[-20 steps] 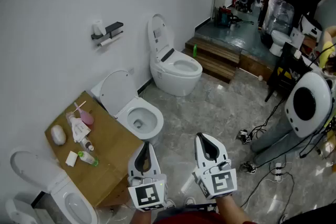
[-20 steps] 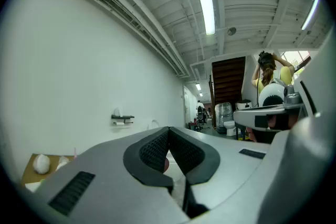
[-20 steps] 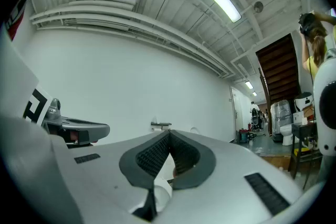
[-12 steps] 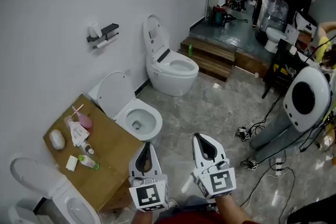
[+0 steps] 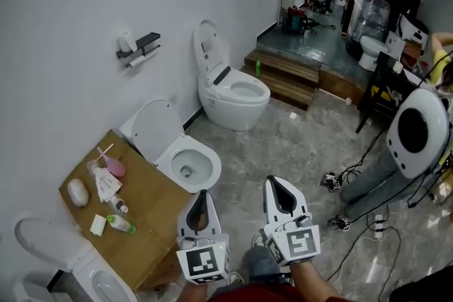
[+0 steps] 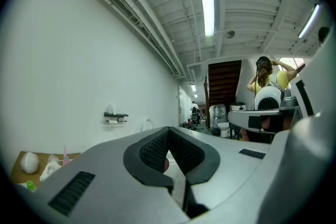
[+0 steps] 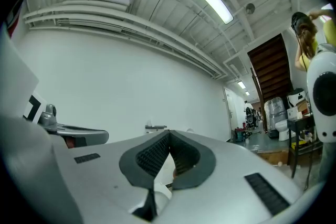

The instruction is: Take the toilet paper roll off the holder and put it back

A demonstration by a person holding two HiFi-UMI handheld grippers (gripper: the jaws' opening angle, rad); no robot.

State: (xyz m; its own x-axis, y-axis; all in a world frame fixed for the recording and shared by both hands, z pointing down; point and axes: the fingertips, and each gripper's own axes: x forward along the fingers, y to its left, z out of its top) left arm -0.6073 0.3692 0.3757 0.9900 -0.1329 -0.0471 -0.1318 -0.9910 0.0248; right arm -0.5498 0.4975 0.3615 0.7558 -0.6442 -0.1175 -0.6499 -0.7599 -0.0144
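Observation:
A black holder (image 5: 141,44) is fixed high on the white wall, with a white toilet paper roll (image 5: 142,58) hanging under it and a second roll (image 5: 127,39) standing on top. The same holder (image 6: 116,116) shows small and far off in the left gripper view, and the holder (image 7: 156,127) again in the right gripper view. My left gripper (image 5: 203,193) and right gripper (image 5: 274,182) are low in the head view, side by side, far from the wall. Both are shut with their tips together and nothing between them.
Two open toilets (image 5: 185,159) (image 5: 233,90) stand along the wall. A wooden board (image 5: 152,212) rests over another toilet (image 5: 71,258), with bottles and tissues on it. Cables (image 5: 361,223) and a white round machine (image 5: 417,131) are at the right. Steps (image 5: 287,78) lead up into a corridor.
The head view has shifted slightly; the holder sits a little lower-left in frame. Both grippers stay shut and keep about the same place.

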